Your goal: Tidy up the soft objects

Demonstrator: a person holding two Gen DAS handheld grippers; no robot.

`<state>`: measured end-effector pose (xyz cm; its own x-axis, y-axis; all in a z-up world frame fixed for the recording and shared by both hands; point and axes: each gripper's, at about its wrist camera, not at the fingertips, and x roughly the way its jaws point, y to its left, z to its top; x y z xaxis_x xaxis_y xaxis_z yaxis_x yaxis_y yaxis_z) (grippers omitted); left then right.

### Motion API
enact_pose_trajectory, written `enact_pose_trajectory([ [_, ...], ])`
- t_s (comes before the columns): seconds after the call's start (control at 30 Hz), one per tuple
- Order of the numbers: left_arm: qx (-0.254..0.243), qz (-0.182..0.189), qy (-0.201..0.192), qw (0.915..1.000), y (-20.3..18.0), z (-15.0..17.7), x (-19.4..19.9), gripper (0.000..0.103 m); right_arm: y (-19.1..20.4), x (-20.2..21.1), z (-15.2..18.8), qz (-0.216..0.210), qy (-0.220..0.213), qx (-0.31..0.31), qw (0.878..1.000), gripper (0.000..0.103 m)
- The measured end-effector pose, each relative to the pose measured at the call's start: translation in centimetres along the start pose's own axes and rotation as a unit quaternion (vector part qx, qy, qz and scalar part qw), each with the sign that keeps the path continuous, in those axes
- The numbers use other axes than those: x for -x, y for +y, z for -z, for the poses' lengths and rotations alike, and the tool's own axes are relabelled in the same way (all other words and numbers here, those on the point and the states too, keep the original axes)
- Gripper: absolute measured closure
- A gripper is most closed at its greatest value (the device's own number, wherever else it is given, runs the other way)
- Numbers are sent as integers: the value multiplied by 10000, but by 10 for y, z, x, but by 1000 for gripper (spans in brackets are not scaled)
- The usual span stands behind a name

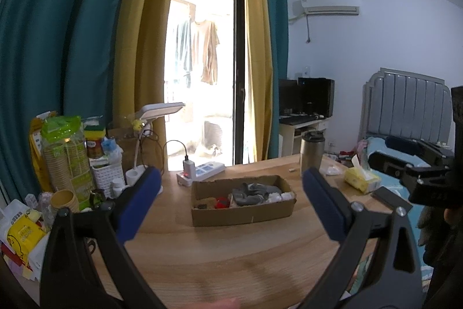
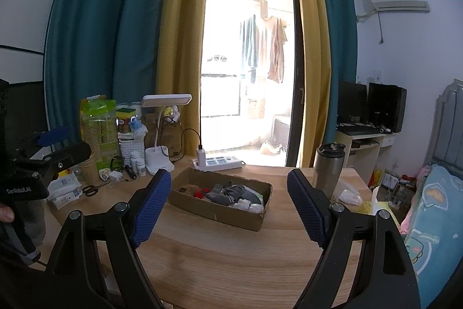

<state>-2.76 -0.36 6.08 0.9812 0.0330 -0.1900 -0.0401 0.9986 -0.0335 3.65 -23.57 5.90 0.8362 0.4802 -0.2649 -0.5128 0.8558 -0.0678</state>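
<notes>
A shallow cardboard box (image 1: 243, 215) stands on the wooden table (image 1: 220, 257). It holds grey socks (image 1: 251, 193), white soft items (image 1: 279, 196) and a red item (image 1: 222, 202). The box also shows in the right wrist view (image 2: 220, 212), with the grey socks (image 2: 228, 193) inside. My left gripper (image 1: 231, 193) is open and empty, held back from the box above the table. My right gripper (image 2: 228, 199) is open and empty, also short of the box. Each gripper's body shows at the edge of the other's view.
A steel tumbler (image 2: 328, 168), a yellow tissue pack (image 1: 361, 178) and a dark phone (image 1: 387, 194) are at the right. A power strip (image 2: 220, 162), a desk lamp (image 2: 165, 132), paper cups (image 1: 65, 152), bottles and scissors (image 2: 92, 188) crowd the left. A bed (image 2: 434, 216) is beyond the table's right edge.
</notes>
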Motion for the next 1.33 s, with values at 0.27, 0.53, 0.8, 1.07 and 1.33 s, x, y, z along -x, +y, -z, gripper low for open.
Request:
enact_pose_trajectory([
  [0.27,36,15,36,10000,1,0,-1,4,5,-2,0,-41,45,50,10000,18],
  [0.53,36,57,62,10000,1,2,-2,4,5,-3,0,-46,45,47,10000,18],
  [0.8,17,113,120,9999,-4,7,-6,4,9,-7,2,-104,96,68,9999,18],
  [1.07,47,109,154,9998,-4,8,-8,4,9,-7,3,-106,104,66,9999,18],
  [1.33,87,204,337,9992,-4,19,-19,4,10,-25,17,-203,345,-2,9992,18],
])
